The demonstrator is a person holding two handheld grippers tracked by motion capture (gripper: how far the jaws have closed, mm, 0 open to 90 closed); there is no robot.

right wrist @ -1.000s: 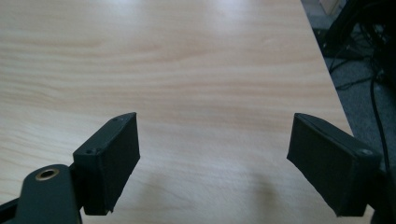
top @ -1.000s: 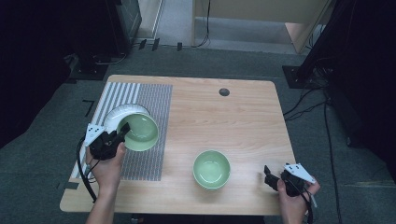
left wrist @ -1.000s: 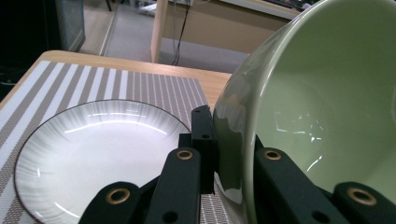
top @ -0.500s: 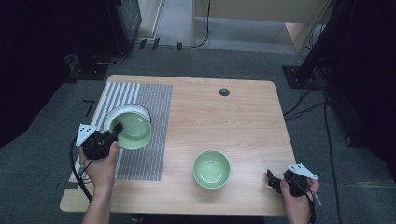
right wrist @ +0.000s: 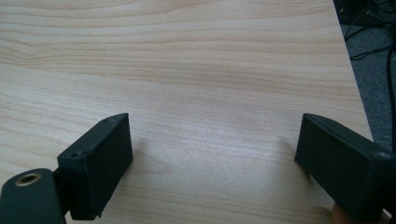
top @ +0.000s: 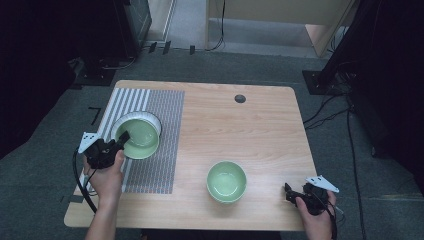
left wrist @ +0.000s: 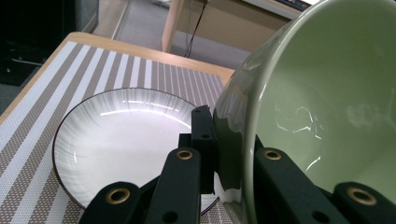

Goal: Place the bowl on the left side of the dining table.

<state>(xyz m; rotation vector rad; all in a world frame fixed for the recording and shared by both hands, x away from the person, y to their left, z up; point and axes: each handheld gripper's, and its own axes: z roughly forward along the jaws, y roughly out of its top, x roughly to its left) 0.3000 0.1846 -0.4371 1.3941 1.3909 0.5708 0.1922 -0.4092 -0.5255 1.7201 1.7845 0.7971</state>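
Observation:
My left gripper (top: 121, 138) is shut on the rim of a pale green bowl (top: 141, 141) and holds it tilted just above a white plate (top: 131, 121) with a dark rim. In the left gripper view, one jaw lies outside the bowl (left wrist: 327, 102) wall and the other inside it, with the plate (left wrist: 121, 140) below. A second green bowl (top: 226, 181) stands upright near the table's front middle. My right gripper (top: 288, 193) hovers by the front right corner; its jaws (right wrist: 215, 154) have just been opening, with only bare wood between them.
A grey and white striped mat (top: 157, 155) covers the left part of the wooden table (top: 240, 130) and carries the plate. A small black round disc (top: 240, 98) sits near the far edge. Dark floor, cables and furniture legs surround the table.
My left hand has shifted slightly left with the green bowl, uncovering more of the white plate. The right hand has hardly moved.

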